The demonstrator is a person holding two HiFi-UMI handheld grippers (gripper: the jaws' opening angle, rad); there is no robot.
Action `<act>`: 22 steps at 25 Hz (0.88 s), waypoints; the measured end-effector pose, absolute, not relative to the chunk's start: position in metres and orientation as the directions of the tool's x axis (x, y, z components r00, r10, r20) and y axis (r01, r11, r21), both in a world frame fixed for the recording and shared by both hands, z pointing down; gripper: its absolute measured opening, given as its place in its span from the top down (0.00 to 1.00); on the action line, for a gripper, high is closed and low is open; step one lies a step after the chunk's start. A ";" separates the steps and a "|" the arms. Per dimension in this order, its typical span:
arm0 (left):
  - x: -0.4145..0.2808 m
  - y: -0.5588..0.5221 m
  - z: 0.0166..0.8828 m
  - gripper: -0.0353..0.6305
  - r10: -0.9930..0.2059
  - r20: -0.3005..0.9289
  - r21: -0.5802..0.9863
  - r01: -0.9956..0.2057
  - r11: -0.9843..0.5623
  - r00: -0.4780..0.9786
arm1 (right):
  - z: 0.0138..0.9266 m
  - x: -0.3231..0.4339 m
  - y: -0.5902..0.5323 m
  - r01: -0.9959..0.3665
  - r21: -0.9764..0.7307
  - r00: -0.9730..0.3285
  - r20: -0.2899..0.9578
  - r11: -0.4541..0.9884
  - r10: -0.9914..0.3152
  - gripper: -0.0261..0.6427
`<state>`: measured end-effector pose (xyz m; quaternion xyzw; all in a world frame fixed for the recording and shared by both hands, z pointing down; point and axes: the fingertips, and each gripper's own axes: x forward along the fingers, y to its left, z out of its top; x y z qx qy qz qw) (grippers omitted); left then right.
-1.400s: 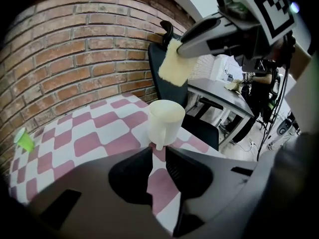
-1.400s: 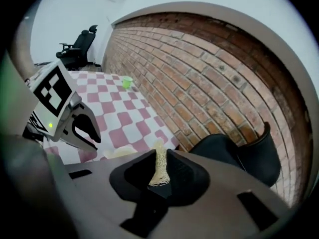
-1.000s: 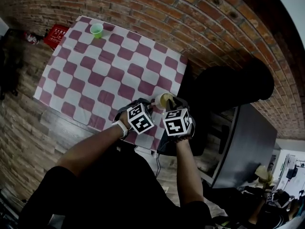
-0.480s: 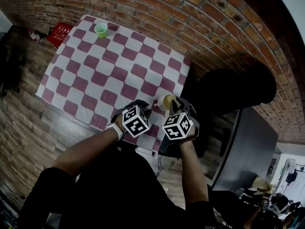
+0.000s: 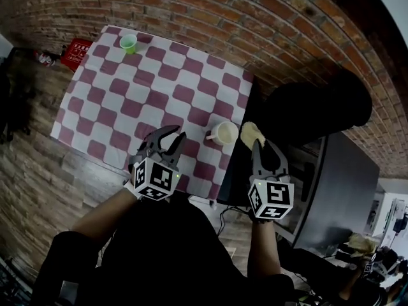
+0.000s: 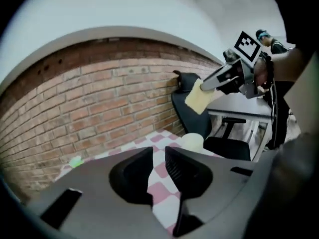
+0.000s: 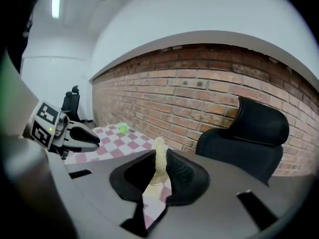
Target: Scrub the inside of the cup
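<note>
Small green cup [image 5: 129, 41] sits at far corner of checkered table [image 5: 108, 107]. Left gripper [image 5: 172, 136] hovers over near edge, jaws slightly parted, empty. White cup [image 5: 224, 133] upright near table's right edge. Right gripper [image 5: 260, 145] pinches yellow sponge [image 5: 250, 132] just right of cup.

The left gripper [image 5: 171, 134] and right gripper [image 5: 262, 146] are dark grey, two-jawed units with ribbed inner pads. Each carries a white cube [image 5: 153, 178] printed with black square markers. The person wears a black top [image 5: 159, 254].
</note>
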<state>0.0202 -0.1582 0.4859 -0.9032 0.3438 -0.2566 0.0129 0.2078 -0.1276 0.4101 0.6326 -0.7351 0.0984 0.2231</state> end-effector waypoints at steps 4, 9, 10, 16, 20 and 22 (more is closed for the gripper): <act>0.038 -0.138 0.449 0.82 -0.615 0.371 -0.250 -0.563 -0.788 0.696 | 0.408 0.194 -0.101 -0.987 0.015 -0.140 0.415 0.161 -0.899 0.85; 0.049 -0.120 0.434 0.83 -0.579 0.357 -0.230 -0.532 -0.815 0.733 | 0.402 0.188 -0.080 -0.988 -0.101 -0.144 0.346 0.115 -0.927 0.85; 0.051 -0.118 0.431 0.83 -0.580 0.349 -0.232 -0.531 -0.815 0.736 | 0.400 0.189 -0.079 -0.988 -0.111 -0.140 0.331 0.109 -0.933 0.85; 0.055 -0.111 0.408 0.84 -0.606 0.279 -0.267 -0.546 -0.794 0.745 | 0.394 0.196 -0.073 -0.994 -0.087 -0.089 0.293 0.066 -0.952 0.85; 0.057 -0.109 0.407 0.84 -0.588 0.286 -0.215 -0.547 -0.809 0.757 | 0.393 0.193 -0.071 -0.991 -0.108 -0.107 0.278 0.080 -0.954 0.85; 0.054 -0.108 0.412 0.84 -0.570 0.312 -0.166 -0.547 -0.820 0.760 | 0.395 0.192 -0.070 -0.986 -0.146 -0.124 0.278 0.086 -0.953 0.85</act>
